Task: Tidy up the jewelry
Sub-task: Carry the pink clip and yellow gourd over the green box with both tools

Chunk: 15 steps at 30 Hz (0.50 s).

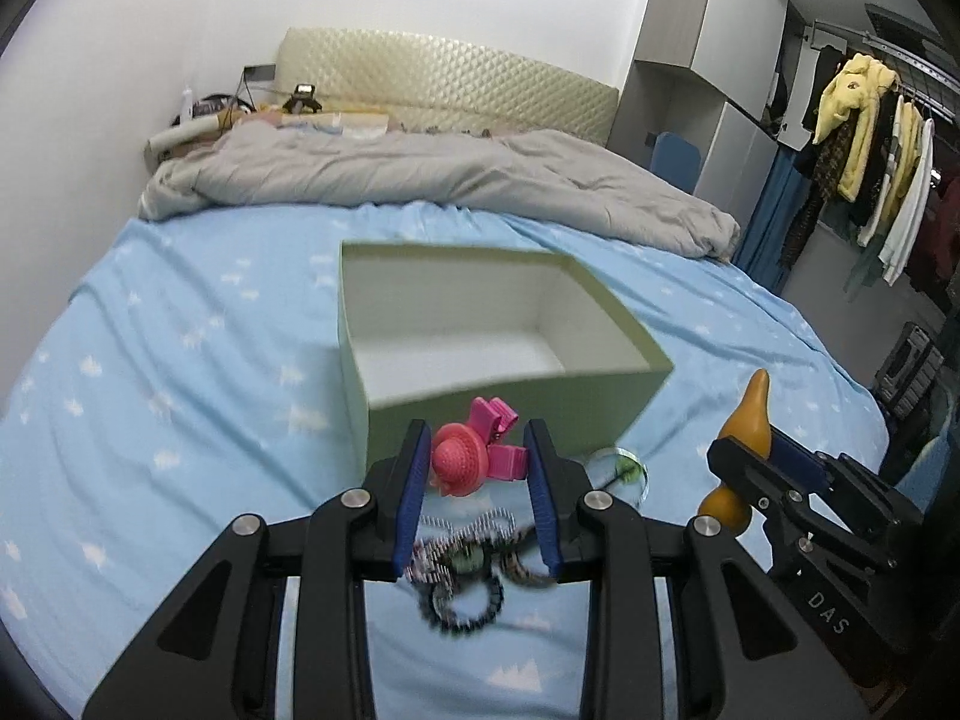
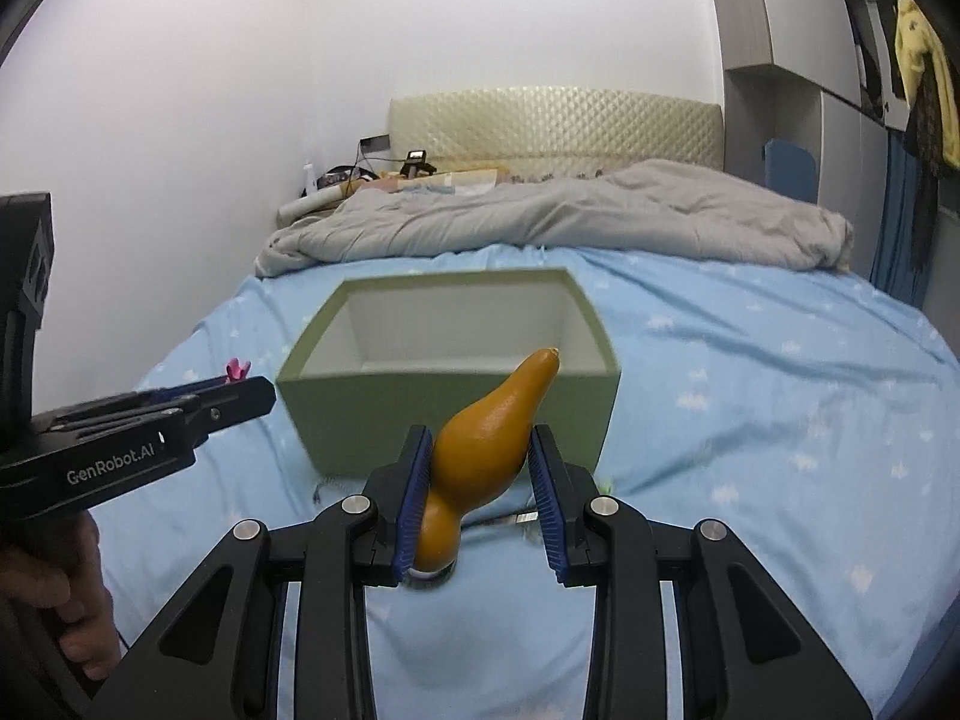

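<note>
Your left hand-held gripper point(image 1: 480, 480) is clamped on a pink hair clip point(image 1: 474, 456) topped with a small red hat, and its side reads "GenRobot.AI" in the right wrist view. Your right hand-held gripper point(image 2: 480, 474) grasps an orange gourd-shaped ornament point(image 2: 480, 438), narrow end tilted up toward the box; its body carries the letters "DAS" in the left wrist view.

Both hang above the near edge of the bed point(image 1: 150, 360), just in front of an open pale-green box point(image 1: 498, 324) with a white inside, which sits mid-bed. Below your left gripper a blurred tangle of dark beaded bracelets point(image 1: 468, 576) lies on the sheet, and a small round clear piece with a green sprig point(image 1: 624, 468) sits by the box's near right corner.

The sheet is light blue with white cloud shapes. A grey duvet point(image 1: 450, 174) is bunched at the far end before a cream quilted headboard point(image 1: 444, 78). Walls are white; clothes hang on a rail point(image 1: 870, 138) at the right.
</note>
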Tool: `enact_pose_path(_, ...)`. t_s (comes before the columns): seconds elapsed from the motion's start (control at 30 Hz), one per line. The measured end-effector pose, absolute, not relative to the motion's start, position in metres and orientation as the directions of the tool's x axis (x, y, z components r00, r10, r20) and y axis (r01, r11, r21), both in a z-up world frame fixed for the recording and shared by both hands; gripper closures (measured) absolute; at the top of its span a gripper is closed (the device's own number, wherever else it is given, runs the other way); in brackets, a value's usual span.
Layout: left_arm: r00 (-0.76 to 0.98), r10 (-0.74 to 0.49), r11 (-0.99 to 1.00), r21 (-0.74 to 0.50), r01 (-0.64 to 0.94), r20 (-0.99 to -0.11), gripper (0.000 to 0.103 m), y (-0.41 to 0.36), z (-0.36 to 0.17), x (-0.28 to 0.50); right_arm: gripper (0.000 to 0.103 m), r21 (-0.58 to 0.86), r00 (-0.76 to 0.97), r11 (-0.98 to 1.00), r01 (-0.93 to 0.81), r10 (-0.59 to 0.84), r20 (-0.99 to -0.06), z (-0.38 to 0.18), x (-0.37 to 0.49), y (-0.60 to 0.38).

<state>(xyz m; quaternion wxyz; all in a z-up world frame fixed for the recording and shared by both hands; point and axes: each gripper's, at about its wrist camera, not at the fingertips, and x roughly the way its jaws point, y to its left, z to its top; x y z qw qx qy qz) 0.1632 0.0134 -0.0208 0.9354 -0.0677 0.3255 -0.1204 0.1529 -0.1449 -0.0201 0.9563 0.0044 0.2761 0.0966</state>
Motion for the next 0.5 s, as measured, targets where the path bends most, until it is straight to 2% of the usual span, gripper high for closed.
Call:
enact_pose_path(0.23, 0.745, -0.250, 0.966, -0.214, 0.147, -0.618, 0.070, 0.016, -0.006, 0.197, 0.073, 0.068, 0.826, 0.977, -0.204, 0.209, -0.523, 0.000, 0.192, -0.149)
enact_pose_path(0.5, 0.693, -0.220, 0.974, -0.188, 0.124, -0.686, 0.070, 0.011, -0.002, 0.238, 0.073, 0.097, 0.755, 0.968, -0.230, 0.241, -0.609, -0.013, 0.249, -0.168)
